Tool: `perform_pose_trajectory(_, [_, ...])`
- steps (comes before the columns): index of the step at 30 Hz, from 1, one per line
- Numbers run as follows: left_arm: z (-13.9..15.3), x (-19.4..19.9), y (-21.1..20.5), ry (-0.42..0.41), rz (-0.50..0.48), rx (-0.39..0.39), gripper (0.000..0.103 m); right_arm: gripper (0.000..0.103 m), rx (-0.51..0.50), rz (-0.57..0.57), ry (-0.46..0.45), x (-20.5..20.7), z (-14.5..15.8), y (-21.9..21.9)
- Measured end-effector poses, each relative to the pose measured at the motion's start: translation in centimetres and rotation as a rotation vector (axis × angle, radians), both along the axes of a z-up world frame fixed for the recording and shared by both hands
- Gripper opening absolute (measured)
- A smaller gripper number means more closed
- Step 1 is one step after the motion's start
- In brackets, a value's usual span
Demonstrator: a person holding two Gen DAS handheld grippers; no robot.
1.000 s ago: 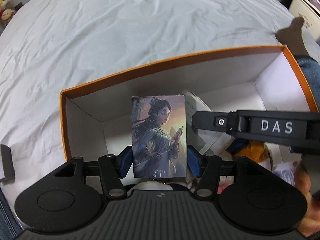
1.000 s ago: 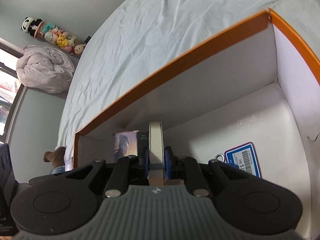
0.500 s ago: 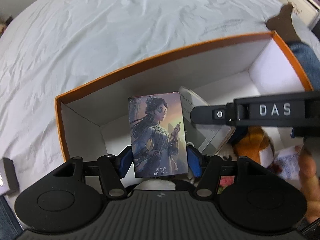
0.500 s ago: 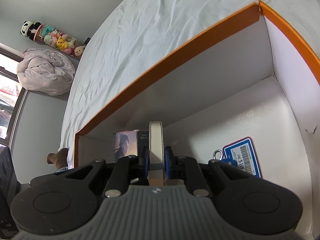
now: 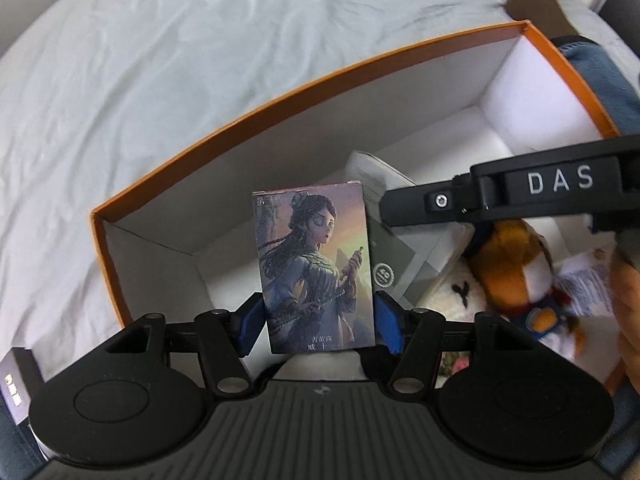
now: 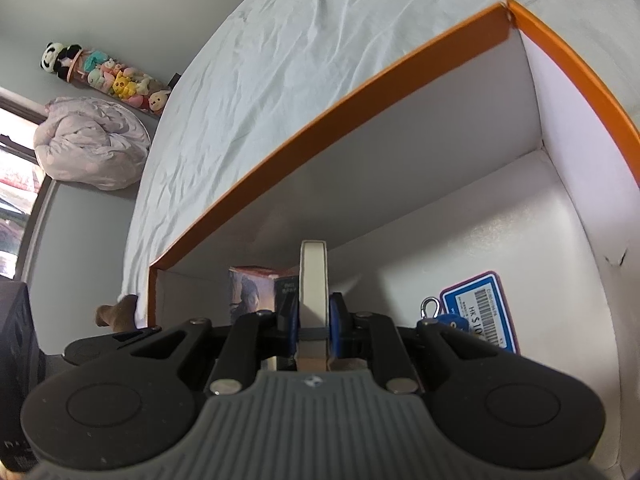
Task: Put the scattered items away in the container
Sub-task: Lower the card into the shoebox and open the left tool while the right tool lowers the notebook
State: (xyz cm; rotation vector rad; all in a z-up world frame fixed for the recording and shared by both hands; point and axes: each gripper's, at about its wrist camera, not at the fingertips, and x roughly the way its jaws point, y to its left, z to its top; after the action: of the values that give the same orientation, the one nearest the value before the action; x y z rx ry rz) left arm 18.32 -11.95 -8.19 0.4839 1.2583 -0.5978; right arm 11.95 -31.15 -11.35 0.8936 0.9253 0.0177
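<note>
My left gripper [image 5: 318, 326] is shut on a small card box [image 5: 316, 268] printed with a woman holding a sword, held upright over the orange box [image 5: 240, 120] with white inside walls. My right gripper [image 6: 314, 322] is shut on a thin white-edged booklet [image 6: 313, 280], seen edge-on, inside the same orange box [image 6: 360, 100]. In the left wrist view the right gripper's black arm marked DAS crosses above the booklet [image 5: 384, 208]. The card box also shows in the right wrist view [image 6: 250, 292].
Inside the box lie an orange-brown plush toy [image 5: 516, 264], a white plush [image 5: 456, 292], a blue-edged price tag [image 6: 480, 308] with a metal clip [image 6: 430, 306] and printed paper [image 5: 584, 284]. The box rests on a wrinkled white bedsheet [image 5: 200, 60]. A dark small box [image 5: 16, 376] lies left.
The left gripper has risen and pulled back with the card box, showing more of the box interior and plush toys. The right gripper holds the booklet almost still, shifting slightly.
</note>
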Motion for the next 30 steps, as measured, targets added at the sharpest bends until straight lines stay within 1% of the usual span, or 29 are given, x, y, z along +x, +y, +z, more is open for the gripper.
perform_pose_trajectory(2, [0.2,0.3,0.2,0.023,-0.007,-0.023,0.073,0.018,0.012,-0.010,0.003,-0.1,-0.1,-0.3])
perform_pose_trajectory(5, [0.3,0.9,0.3,0.044,0.011,-0.057,0.074,0.018,0.000,-0.015,0.001,-0.3,0.2,-0.5])
perform_pose_trajectory(7, [0.3,1.1,0.3,0.048,0.016,-0.077,0.075,0.018,-0.019,-0.027,-0.003,-0.5,0.4,-0.7])
perform_pose_trajectory(9, [0.3,1.2,0.3,0.040,0.023,-0.093,0.078,0.018,-0.022,-0.044,-0.008,-0.7,0.5,-1.0])
perform_pose_trajectory(10, [0.2,1.2,0.2,0.032,0.029,-0.088,0.082,0.018,-0.027,-0.048,-0.011,-0.8,0.6,-1.0])
perform_pose_trajectory(11, [0.1,1.1,0.1,0.021,0.039,-0.075,0.084,0.018,-0.031,-0.049,-0.013,-0.8,0.6,-1.1])
perform_pose_trajectory(14, [-0.1,0.5,-0.3,-0.013,0.035,-0.039,0.084,0.018,-0.029,-0.046,-0.014,-0.7,0.5,-0.9])
perform_pose_trajectory(16, [0.0,0.6,-0.1,-0.011,0.059,-0.042,0.084,0.018,-0.016,-0.045,-0.011,-0.7,0.3,-0.8])
perform_pose_trajectory(18, [0.5,0.6,0.4,0.006,0.088,-0.081,0.084,0.018,-0.005,-0.044,-0.006,-0.6,0.1,-0.8])
perform_pose_trajectory(20, [1.6,0.7,0.6,-0.005,0.093,-0.118,0.084,0.018,-0.018,-0.039,-0.007,-0.6,0.2,-0.5])
perform_pose_trajectory(22, [2.8,0.0,1.6,-0.047,0.097,-0.139,0.083,0.017,-0.045,-0.036,-0.001,-0.4,0.4,-0.2])
perform_pose_trajectory(25, [4.6,-0.5,2.3,-0.102,0.109,-0.176,0.083,0.018,-0.054,-0.022,-0.019,-0.4,0.8,0.1])
perform_pose_trajectory(27, [5.4,-0.6,2.8,-0.127,0.147,-0.210,0.083,0.018,-0.057,-0.022,-0.018,-0.3,0.9,0.2])
perform_pose_trajectory(30, [6.1,-0.5,3.7,-0.157,0.233,-0.269,0.081,0.017,-0.084,-0.032,-0.005,-0.3,0.8,0.5])
